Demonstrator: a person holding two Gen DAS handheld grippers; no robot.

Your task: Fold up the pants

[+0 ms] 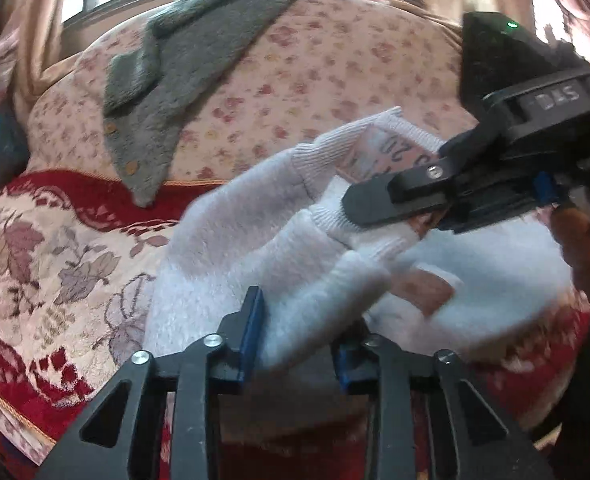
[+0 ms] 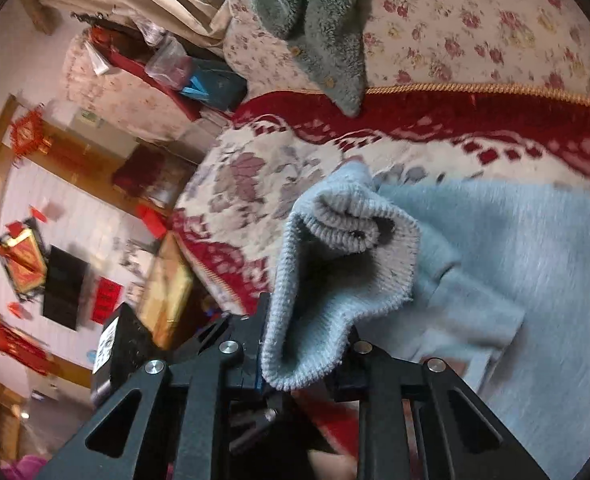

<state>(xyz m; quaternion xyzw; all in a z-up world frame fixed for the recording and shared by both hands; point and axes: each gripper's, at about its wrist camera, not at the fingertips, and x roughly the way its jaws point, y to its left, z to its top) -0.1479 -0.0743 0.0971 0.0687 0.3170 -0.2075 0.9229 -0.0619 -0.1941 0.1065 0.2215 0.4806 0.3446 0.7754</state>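
Observation:
The pale fleecy pants (image 1: 255, 232) lie bunched on the red-and-cream floral sofa cover (image 1: 55, 256). My left gripper (image 1: 299, 344) is shut on a fold of the pants at the bottom of its view. My right gripper (image 1: 379, 208) comes in from the right in the left wrist view and is shut on the ribbed cuff (image 1: 375, 240). In the right wrist view the pants (image 2: 515, 248) look pale blue, and my right gripper (image 2: 307, 344) clamps the ribbed cuff (image 2: 335, 280), which stands up between the fingers.
A grey fleecy garment (image 1: 183, 60) hangs over the floral sofa back (image 1: 335, 64); it also shows in the right wrist view (image 2: 323, 24). Left of the sofa are a wooden table (image 2: 167, 292), clutter and the floor.

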